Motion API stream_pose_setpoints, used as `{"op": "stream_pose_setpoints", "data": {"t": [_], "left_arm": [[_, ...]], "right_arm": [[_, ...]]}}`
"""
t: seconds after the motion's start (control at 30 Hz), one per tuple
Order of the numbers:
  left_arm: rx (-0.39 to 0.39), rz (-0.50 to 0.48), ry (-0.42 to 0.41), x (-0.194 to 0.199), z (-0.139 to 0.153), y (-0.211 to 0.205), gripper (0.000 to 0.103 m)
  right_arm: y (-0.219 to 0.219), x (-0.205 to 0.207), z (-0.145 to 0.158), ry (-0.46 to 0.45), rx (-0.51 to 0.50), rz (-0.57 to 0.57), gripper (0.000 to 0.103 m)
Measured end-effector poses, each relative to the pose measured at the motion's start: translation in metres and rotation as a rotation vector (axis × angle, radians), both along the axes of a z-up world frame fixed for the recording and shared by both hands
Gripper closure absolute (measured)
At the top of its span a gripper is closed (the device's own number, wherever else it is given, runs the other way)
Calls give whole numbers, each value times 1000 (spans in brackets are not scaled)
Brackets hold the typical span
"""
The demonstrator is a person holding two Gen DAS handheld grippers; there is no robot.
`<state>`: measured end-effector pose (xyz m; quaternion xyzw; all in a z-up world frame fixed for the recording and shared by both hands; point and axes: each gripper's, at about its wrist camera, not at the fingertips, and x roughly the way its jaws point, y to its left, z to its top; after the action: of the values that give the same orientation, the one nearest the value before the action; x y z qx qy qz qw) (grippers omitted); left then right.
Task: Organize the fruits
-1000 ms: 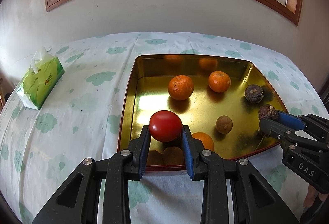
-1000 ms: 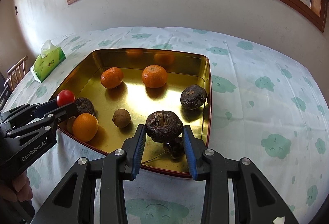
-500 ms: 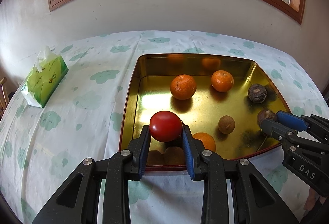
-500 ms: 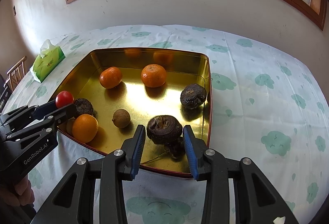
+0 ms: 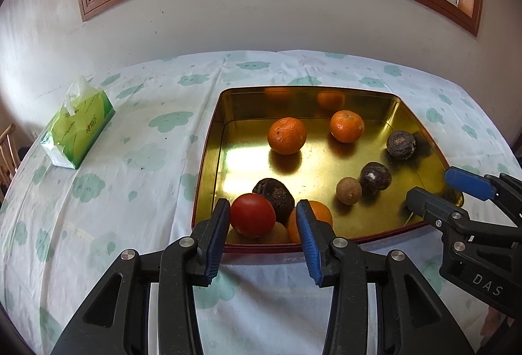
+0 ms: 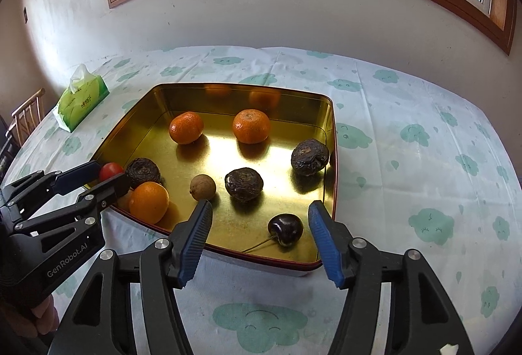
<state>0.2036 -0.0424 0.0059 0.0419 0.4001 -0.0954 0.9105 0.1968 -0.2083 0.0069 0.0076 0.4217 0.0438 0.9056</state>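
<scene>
A gold tray [image 5: 212, 140] [image 6: 329, 133] holds several fruits. My left gripper [image 5: 262, 224] is open at the tray's near left corner; a red tomato [image 5: 253, 214] [image 6: 110, 170] rests between the fingers, touching the left one, on top of other fruit. A dark wrinkled fruit [image 5: 274, 193] and an orange [image 5: 318, 213] lie beside it. My right gripper [image 6: 257, 224] is open and empty over the tray's near edge. A dark wrinkled fruit [image 6: 244, 184] and a dark cherry [image 6: 285, 228] lie in the tray ahead of it.
Two mandarins [image 6: 186, 131] [image 6: 251, 125], a small brown fruit [image 6: 203, 187] and another dark fruit [image 6: 310, 156] sit in the tray. A green tissue pack [image 5: 78, 126] lies at the table's left. A wall stands behind the table.
Both grippers have opened. The right one let go of the dark wrinkled fruit, which now lies in the tray. The left one released the tomato onto the fruit at the tray corner.
</scene>
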Motion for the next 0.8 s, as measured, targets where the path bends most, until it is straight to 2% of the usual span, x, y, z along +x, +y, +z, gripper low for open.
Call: {"op": "stream_pose_setpoints", "data": {"t": [0.1, 0.2, 0.33, 0.8], "left_arm": [[-5, -1, -16, -11, 8, -2, 60], [0, 3, -38, -25, 16, -3, 60], [-1, 21, -49, -43, 23, -1, 60], [3, 51, -36, -117, 17, 10, 60]], "right_arm": [[0, -9, 6, -9, -3, -11, 43], [-2, -21, 13, -22, 3, -29, 38], [-1, -41, 18, -27, -4, -43, 37], [12, -114, 20, -46, -7, -52, 37]]}}
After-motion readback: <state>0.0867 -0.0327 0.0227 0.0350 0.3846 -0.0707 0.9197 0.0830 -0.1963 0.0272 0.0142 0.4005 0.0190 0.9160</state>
